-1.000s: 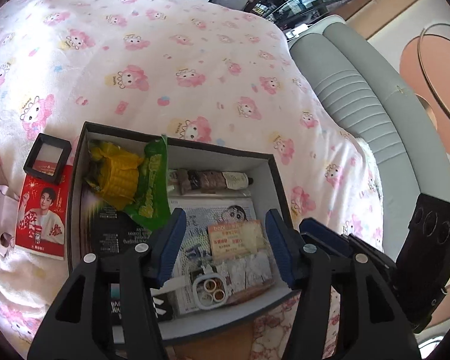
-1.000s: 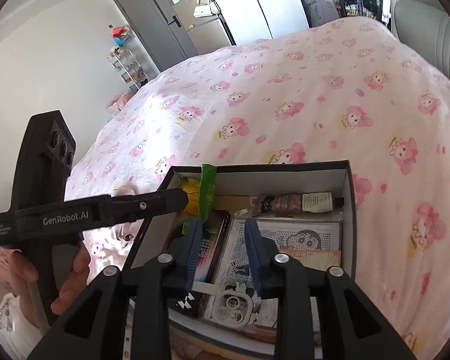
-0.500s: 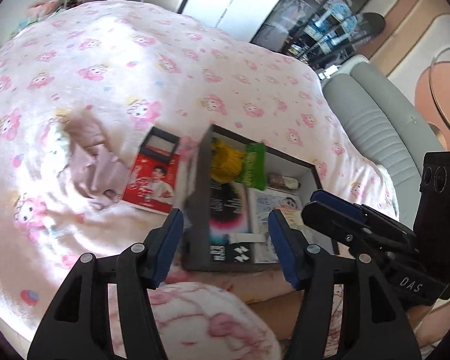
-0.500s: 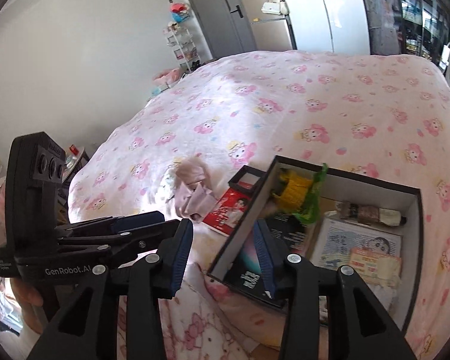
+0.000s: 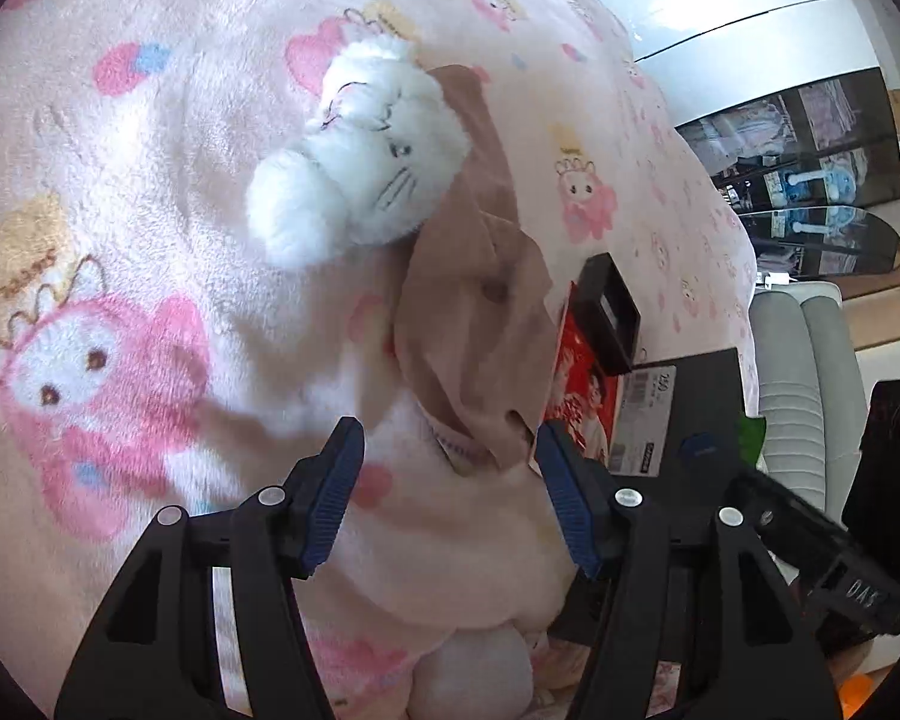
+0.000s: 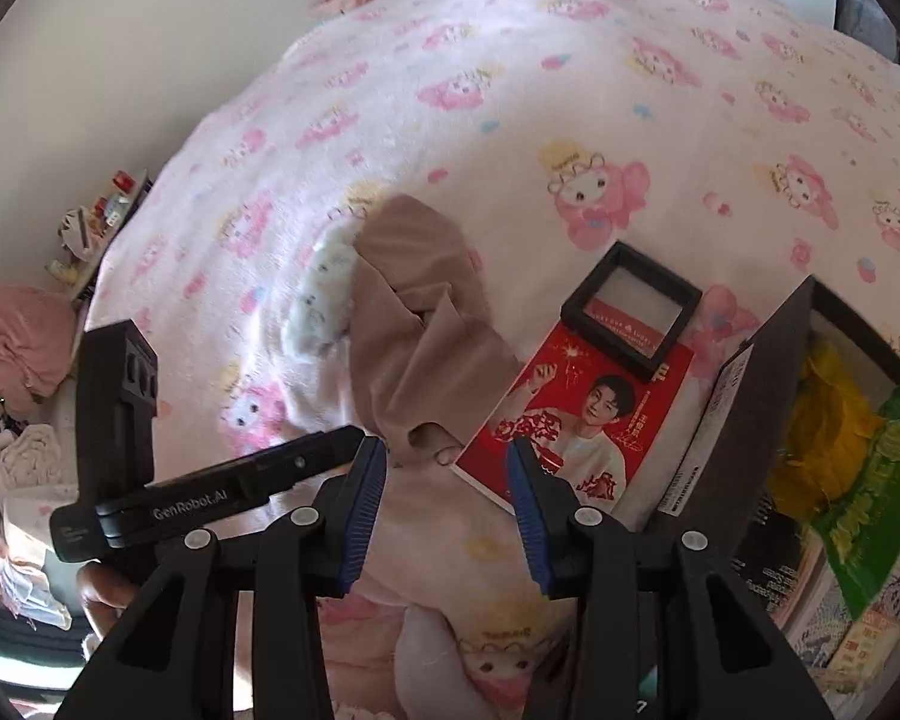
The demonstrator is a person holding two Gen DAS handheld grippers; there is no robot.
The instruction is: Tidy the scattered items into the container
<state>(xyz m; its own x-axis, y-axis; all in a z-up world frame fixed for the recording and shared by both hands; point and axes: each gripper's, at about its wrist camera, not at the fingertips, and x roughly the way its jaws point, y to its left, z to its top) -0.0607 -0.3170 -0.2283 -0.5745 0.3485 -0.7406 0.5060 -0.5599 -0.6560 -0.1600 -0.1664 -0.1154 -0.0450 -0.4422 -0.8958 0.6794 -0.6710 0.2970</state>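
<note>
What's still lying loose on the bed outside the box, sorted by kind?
Plush toys: 1, white
Cloths: 1, tan
Cards: 1, red
Small black cases: 1
Total: 4

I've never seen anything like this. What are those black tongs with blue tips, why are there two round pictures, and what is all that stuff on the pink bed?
No robot here: a person holds one tool in each hand, and each has two blue-padded fingers with a wide-angle camera behind them. One picture looks along the left hand-held gripper, the other along the right hand-held gripper. Both are open and hold nothing.

They hover over a pink cartoon-print blanket. On it lie a white plush toy, a crumpled beige cloth, a red card with a man's photo and a small black frame resting on the card's far end. At the right stands an open black box, already holding a yellow toy and a green packet. The job is to put the loose things into that box.
</note>
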